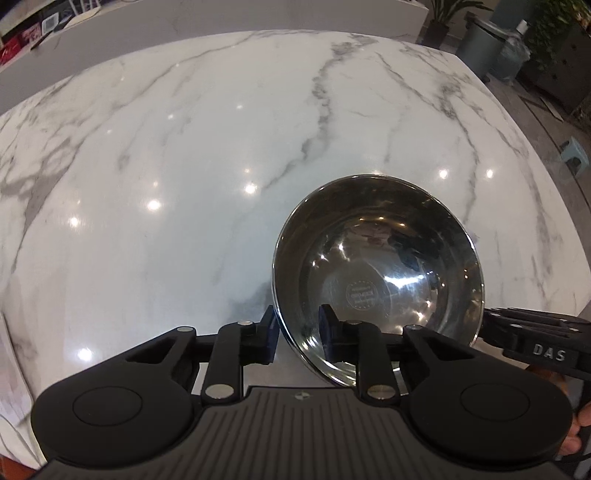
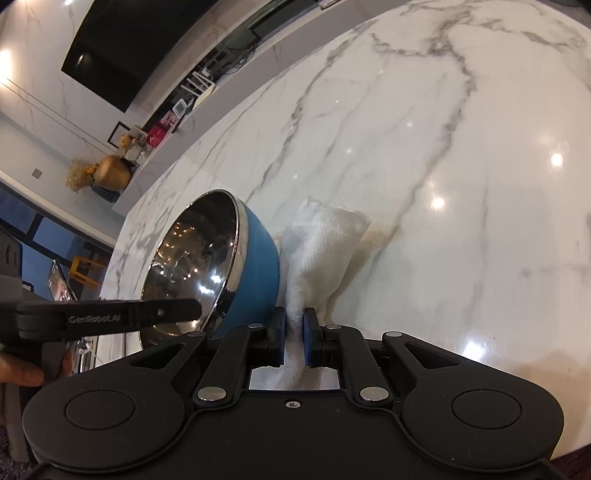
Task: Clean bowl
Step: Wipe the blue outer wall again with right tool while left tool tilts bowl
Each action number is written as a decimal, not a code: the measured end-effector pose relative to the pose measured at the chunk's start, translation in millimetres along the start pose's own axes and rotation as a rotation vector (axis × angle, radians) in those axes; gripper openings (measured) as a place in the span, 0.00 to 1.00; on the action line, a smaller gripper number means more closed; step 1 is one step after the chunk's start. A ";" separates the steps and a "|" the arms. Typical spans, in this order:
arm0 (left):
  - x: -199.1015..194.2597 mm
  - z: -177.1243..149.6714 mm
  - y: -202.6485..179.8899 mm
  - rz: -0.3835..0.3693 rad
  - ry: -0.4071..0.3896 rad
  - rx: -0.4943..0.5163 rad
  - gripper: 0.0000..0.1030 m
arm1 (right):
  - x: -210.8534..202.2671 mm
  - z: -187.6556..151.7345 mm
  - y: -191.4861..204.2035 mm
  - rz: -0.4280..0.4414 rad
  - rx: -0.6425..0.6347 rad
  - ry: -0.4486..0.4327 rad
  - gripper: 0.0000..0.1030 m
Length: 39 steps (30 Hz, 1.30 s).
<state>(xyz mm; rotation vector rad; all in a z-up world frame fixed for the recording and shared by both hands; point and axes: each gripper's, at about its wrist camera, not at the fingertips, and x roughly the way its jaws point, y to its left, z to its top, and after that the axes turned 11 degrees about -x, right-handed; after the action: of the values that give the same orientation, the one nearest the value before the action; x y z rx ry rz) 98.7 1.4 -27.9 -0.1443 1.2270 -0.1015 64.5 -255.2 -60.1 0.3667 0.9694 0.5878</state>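
The bowl (image 1: pixel 376 273) sits tilted over the near right part of the marble table (image 1: pixel 184 166), its rim clamped between the fingers of the left gripper (image 1: pixel 297 332), one finger outside the wall and one inside. In the right wrist view the cloth (image 2: pixel 325 240) is pinched in the right gripper (image 2: pixel 294 325), just right of the bowl (image 2: pixel 221 258) and touching its outer wall. A counter (image 1: pixel 221 22) runs behind the table's far edge.

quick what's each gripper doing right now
Left gripper: shut on the rim of the bowl, holding it tilted.
Right gripper: shut on the white cloth.
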 end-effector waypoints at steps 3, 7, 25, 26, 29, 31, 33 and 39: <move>0.4 3.0 -0.1 0.008 -0.014 0.029 0.14 | -7.1 5.5 -2.1 -0.001 0.001 -0.026 0.09; -0.2 6.6 -0.3 0.015 -0.022 0.042 0.14 | -17.6 15.9 -5.9 0.014 0.007 -0.070 0.09; 2.5 10.6 0.3 0.014 -0.034 0.010 0.15 | 3.9 16.9 -5.6 -0.005 -0.005 -0.026 0.09; 2.4 10.5 1.1 0.012 -0.031 0.003 0.18 | 6.8 15.0 -4.5 -0.010 -0.011 -0.017 0.09; 0.5 9.8 4.9 0.012 -0.024 -0.034 0.29 | 14.2 10.6 -4.9 -0.014 0.008 -0.007 0.09; -3.0 8.4 8.5 0.011 -0.029 -0.067 0.35 | 15.6 10.1 -5.7 -0.013 0.017 -0.010 0.09; -5.7 6.9 10.7 -0.016 -0.037 -0.085 0.36 | 15.7 9.5 -5.3 -0.014 0.016 -0.012 0.09; -8.5 1.5 10.6 -0.071 -0.042 -0.092 0.37 | 16.2 7.8 -4.2 -0.018 0.015 -0.018 0.09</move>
<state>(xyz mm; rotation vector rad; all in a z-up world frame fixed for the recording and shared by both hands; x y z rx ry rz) 97.4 13.3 -21.3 -0.2693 1.1853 -0.1029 79.4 -248.8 -68.9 0.3755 0.9596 0.5607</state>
